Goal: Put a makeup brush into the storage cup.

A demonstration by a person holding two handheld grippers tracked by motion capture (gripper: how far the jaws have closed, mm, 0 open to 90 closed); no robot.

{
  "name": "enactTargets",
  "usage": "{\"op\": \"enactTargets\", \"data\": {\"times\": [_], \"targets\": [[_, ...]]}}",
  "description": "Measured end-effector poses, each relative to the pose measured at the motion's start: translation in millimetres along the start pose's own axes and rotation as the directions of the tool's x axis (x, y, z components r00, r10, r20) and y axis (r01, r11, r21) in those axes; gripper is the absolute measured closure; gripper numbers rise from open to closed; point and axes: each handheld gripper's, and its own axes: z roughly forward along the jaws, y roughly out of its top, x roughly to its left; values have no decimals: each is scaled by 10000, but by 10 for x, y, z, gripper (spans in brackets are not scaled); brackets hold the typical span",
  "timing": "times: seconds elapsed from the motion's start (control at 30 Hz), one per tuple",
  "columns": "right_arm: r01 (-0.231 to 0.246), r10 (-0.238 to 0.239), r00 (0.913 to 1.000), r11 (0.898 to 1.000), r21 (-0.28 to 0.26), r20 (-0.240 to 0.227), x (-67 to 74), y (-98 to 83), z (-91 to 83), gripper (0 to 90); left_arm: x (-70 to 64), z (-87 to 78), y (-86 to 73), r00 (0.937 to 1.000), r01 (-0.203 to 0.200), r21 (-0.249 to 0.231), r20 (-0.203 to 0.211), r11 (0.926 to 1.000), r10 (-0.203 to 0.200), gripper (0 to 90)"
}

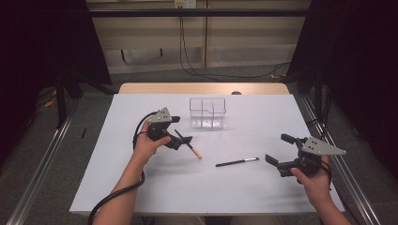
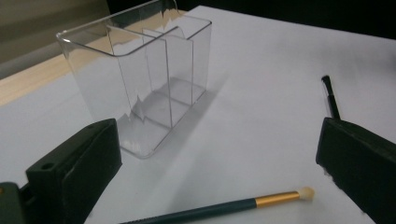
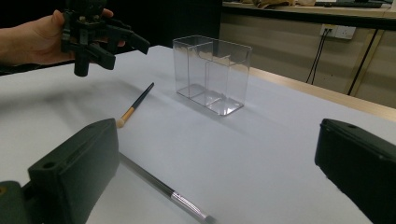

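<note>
left tongs stood released above the teal-handled makeup brush, which lay on the white surface just in front of the clear divided organizer; right tongs hung released near the black brush. risk: closing off-centre could roll the thin handle away or nudge the light organizer. count: two brushes, one organizer, two tongs.

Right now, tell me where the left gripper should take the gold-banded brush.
Grip the dark handle of the gold-banded brush at its middle, from above. It lies flat, so the left gripper, jaws open above it, can straddle the thin shaft crosswise.
</note>
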Motion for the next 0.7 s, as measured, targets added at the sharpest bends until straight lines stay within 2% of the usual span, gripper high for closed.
{"op": "enactTargets", "data": {"times": [0.1,0.17,0.23,0.27,0.37,0.4,0.47,0.5,0.53,0.57,0.6,0.63,0.67,0.7], "targets": [[-1,1,10000,10000,17,-8,2,-2,1,0,16,42,4,10000,15,673,39,9977,-18,0],[7,-7,10000,10000,24,-16,1,-3,1,0,12,83,0,10000,-34,1239,-31,9923,38,0],[17,-17,10000,10000,26,-7,-1,-3,0,0,1,124,-13,9998,-222,1933,66,9809,213,0],[9,-9,10000,10000,0,14,-1,-3,0,0,-4,138,-18,9990,-437,2331,100,9715,425,0],[22,-22,10000,10000,0,2,-2,-1,-1,0,-12,168,-27,9983,-580,2770,191,9591,549,0],[16,-16,10000,10000,2,-2,-1,-1,0,0,-7,175,-25,9987,-508,2885,179,9561,476,0],[6,-6,10000,10000,9,-11,-1,-2,1,0,-4,182,-21,9990,-439,2948,211,9545,394,0],[8,-8,10000,10000,17,-18,1,-1,3,1,-2,203,-14,9981,-609,3301,233,9420,563,0],[6,-6,10000,10000,4,-30,1,-1,4,1,-1,208,-12,9976,-688,3450,312,9361,619,0],[6,-6,10000,10000,5,-26,1,-1,3,1,-1,208,-12,9976,-688,3450,312,9361,619,0],[4,-4,10000,10000,3,-19,1,-1,4,1,1,235,-7,9959,-895,3801,440,9206,786,0],[0,0,10000,10000,6,-33,-1,-1,4,1,0,249,-2,9955,-936,3986,520,9123,795,0],[0,0,10000,10000,9,-27,-3,-2,5,1,0,249,-2,9955,-936,3986,520,9123,795,0],[-10,10,10000,10000,5,-13,-4,-3,6,1,-3,286,-3,9957,-904,4147,564,9054,735,0]]}}
